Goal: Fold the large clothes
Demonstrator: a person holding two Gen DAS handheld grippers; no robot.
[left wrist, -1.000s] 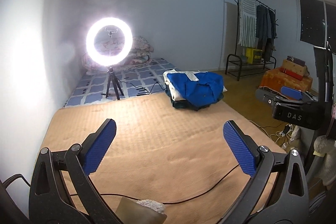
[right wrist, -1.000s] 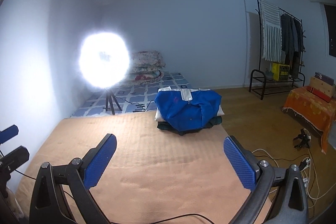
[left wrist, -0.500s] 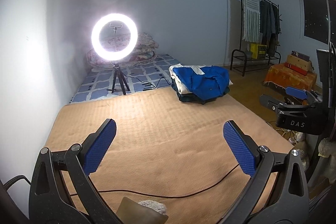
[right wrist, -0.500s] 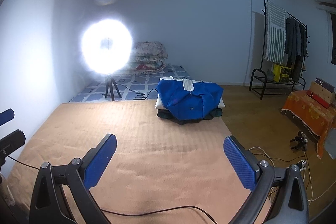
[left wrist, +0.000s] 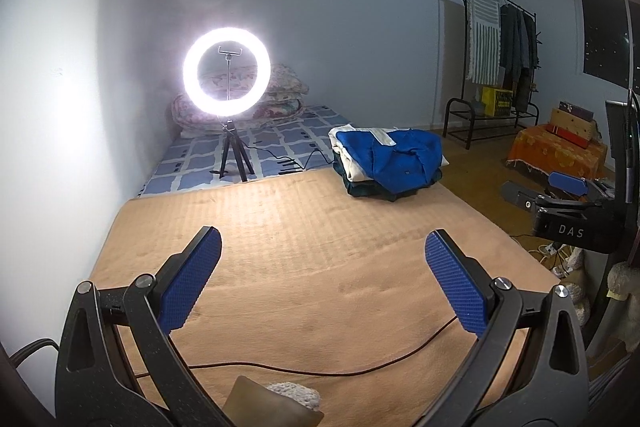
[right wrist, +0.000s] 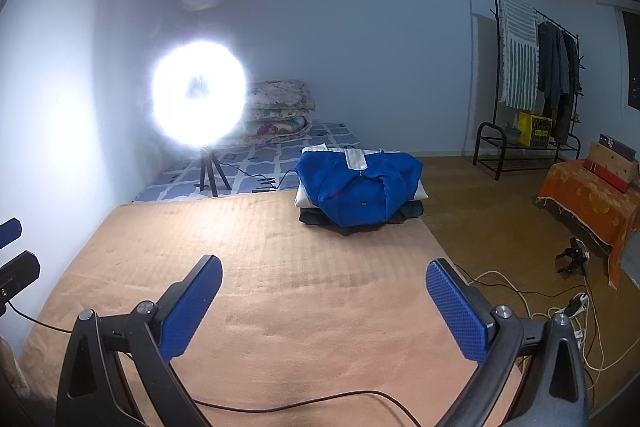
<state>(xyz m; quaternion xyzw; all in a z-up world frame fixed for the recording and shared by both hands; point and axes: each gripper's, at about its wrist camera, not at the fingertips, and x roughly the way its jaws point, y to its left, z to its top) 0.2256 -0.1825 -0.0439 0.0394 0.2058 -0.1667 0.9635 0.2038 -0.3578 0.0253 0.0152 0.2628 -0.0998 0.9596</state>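
Both tongs, left (left wrist: pixel 323 279) and right (right wrist: pixel 324 301), gape empty over the tan blanket (right wrist: pixel 280 267). The blue folded garment stack (right wrist: pixel 360 193) sits upper centre-right, far ahead, arguably nearer the right tongs.

Blue garment (right wrist: pixel 360 189) tops the stack; tan blanket (right wrist: pixel 280 267); blue-checked mattress (left wrist: pixel 276 147).

pale walls, wooden floor (right wrist: pixel 492 223), lit ring light (left wrist: pixel 227 71), clothes rack (right wrist: pixel 528 75)
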